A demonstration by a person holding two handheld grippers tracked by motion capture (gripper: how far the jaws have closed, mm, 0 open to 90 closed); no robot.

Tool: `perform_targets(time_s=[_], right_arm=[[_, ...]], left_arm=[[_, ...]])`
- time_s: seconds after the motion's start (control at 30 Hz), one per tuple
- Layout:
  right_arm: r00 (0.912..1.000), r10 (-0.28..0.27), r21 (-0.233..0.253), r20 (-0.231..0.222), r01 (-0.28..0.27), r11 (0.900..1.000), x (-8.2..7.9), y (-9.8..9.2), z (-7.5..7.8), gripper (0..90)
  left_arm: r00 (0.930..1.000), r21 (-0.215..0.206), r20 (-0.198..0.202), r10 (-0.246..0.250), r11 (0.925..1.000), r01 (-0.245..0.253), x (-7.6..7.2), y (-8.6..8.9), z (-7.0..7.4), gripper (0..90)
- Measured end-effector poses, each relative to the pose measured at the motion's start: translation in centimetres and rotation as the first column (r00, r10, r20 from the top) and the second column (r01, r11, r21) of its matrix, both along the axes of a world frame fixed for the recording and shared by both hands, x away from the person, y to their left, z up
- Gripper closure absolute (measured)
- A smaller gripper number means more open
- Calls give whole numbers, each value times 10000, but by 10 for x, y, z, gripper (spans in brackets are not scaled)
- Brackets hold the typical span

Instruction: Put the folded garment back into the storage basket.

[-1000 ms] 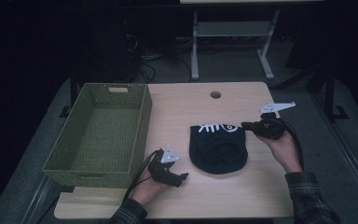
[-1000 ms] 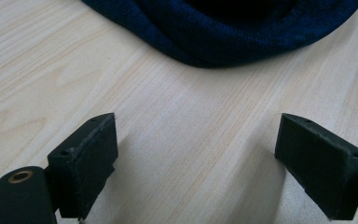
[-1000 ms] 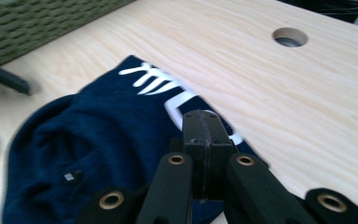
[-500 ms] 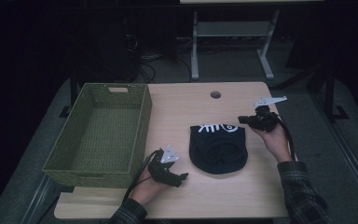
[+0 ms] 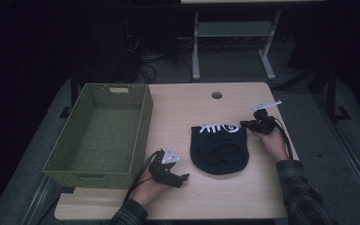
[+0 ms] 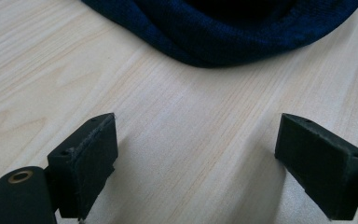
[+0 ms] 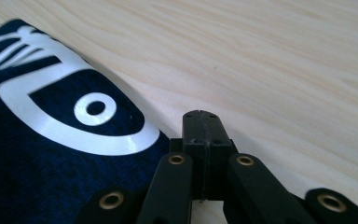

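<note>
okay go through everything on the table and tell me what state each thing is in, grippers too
Green basket: upright, empty.
Dark hat: lying flat on the table, white print facing up.
Left gripper: open, low over bare wood, near the hat's edge.
Right gripper: shut, holding nothing, at the hat's printed corner.

Dark navy knit garment (image 5: 219,147), folded into a rounded bundle, lies flat on the counter (image 5: 201,197) right of centre. White printed graphic (image 5: 219,128) on its far edge, including a ring shape. Well right of it: green woven basket (image 5: 101,133), upright, at counter's left side.
</note>
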State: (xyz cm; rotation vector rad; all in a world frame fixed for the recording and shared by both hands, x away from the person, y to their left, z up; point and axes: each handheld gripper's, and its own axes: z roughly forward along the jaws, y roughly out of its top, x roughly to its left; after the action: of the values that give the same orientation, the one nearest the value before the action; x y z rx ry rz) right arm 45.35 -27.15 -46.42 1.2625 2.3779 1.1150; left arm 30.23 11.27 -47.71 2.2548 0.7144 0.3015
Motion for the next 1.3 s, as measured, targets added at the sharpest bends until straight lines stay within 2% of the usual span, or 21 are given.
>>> perform_targets(time_s=[0.1, 0.47, 0.93, 1.03, 1.3], right_arm=[[9998, 18, -76, -193, -20, 10000, 0, 0, -3, 900], [9985, 405, -419, -373, -421, 9982, -7, -6, 1, 900], [9941, 1067, -1050, -212, -1084, 9886, -19, -5, 12, 900], [9927, 1135, -1021, -397, -1170, 9879, -18, -3, 9, 900], [9911, 1262, -1054, -416, -1299, 9859, -26, -4, 8, 900]], left_arm=[[10000, 4, -2, -1, 10000, 1, 0, 0, 0, 121], [10000, 5, -3, -2, 10000, 2, 0, 0, 0, 121], [10000, -2, -2, -7, 10000, 7, 0, 0, 0, 121], [10000, 6, -2, -10, 10000, 10, 0, 0, 0, 121], [10000, 9, -1, -9, 10000, 9, 0, 0, 0, 121]])
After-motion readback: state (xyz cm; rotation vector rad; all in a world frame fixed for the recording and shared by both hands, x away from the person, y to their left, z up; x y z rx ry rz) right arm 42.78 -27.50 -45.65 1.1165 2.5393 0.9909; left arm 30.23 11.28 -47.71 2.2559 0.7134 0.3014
